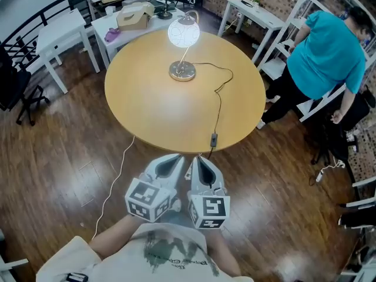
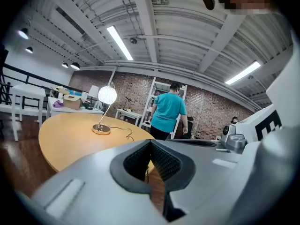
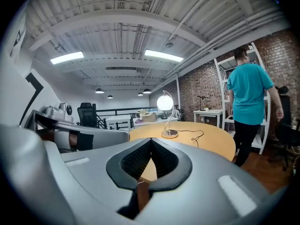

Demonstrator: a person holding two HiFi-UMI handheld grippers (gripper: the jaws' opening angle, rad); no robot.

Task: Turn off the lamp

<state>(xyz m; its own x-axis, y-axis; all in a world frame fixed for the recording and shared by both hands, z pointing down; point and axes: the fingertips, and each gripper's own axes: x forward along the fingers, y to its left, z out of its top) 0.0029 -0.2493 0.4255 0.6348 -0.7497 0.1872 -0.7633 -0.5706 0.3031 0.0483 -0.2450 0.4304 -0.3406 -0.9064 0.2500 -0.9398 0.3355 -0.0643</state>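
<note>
- Standing lit toward the far side of the round counter (image 1: pixel 147 110), the lamp (image 1: pixel 184 46) has a glowing globe (image 1: pixel 183 33) on a thin curved stem above a shiny round base (image 1: pixel 183 71).
- Its cord (image 1: pixel 220 96) runs from the base across the counter to the near edge. A small dark inline switch (image 1: pixel 213 139) sits right at the rim; I cannot tell whether it rests on the top or hangs just over.
- The left gripper (image 1: pixel 171 161) and right gripper (image 1: pixel 198 161) are held side by side close to the person's body, just short of the near edge. They are well apart from the lamp and touch nothing.
- In the left gripper view the fingers (image 2: pixel 137 161) meet at their tips with nothing between them. The right gripper view shows the same, its fingers (image 3: pixel 135 159) closed and empty.
- The globe looks like thin glass and the stem looks springy, so the lamp is probably top-heavy and fragile. Neither part is a good place to take hold.
- The switch looks like the place to act. It appears small, light and hard, and on a limp cord it will likely slide or roll when pushed. It probably needs pinning against the counter or pinching by its sides while the button is pressed.
- The switch lies nearest the right gripper. A tug on the cord could drag the base.
</note>
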